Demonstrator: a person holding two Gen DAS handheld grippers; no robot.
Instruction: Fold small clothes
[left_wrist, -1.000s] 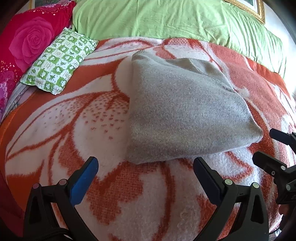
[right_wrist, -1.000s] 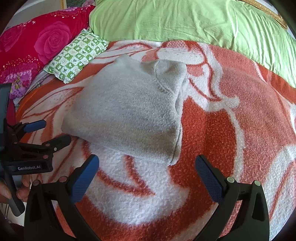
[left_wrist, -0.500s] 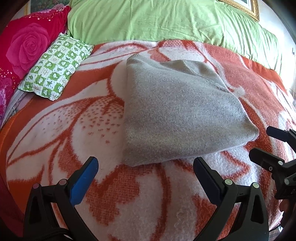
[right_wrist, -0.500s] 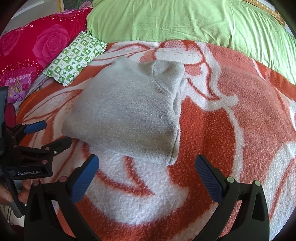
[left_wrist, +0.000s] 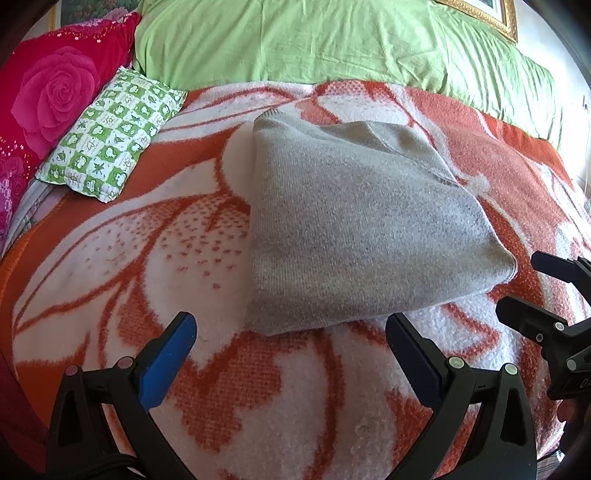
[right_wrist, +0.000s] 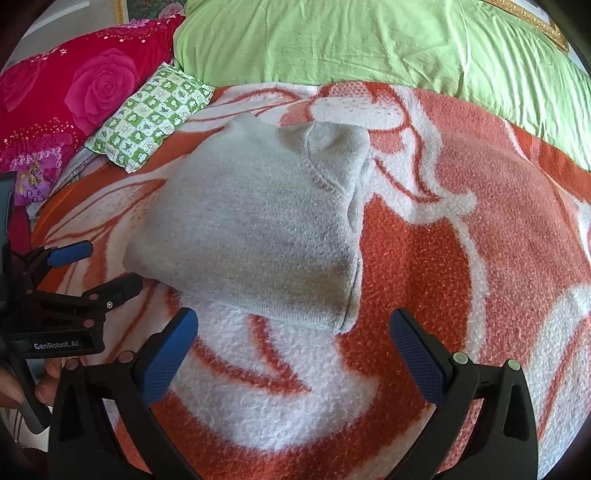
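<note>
- sweater (left_wrist: 354, 225), grey and knitted, lies folded into a compact packet on the orange-and-white blanket (left_wrist: 110, 258) of the bed, just ahead of both sets of jaws and touching neither.
- left gripper (left_wrist: 291, 350) hovers over the blanket with its jaws wide apart and nothing between them; the packet's near edge sits just beyond its fingertips.
- right gripper (right_wrist: 295, 343) is the same: jaws spread, empty, the packet's near corner just past them and a bit to their left.
- judging by the tidy shape, with the neckline tucked at the far end, the folding looks done or nearly so; at most a smoothing or setting aside seems left.
- off to the far left of the jaws sit a green checked pillow (left_wrist: 110, 133) and a red rose pillow (left_wrist: 55, 96).
</note>
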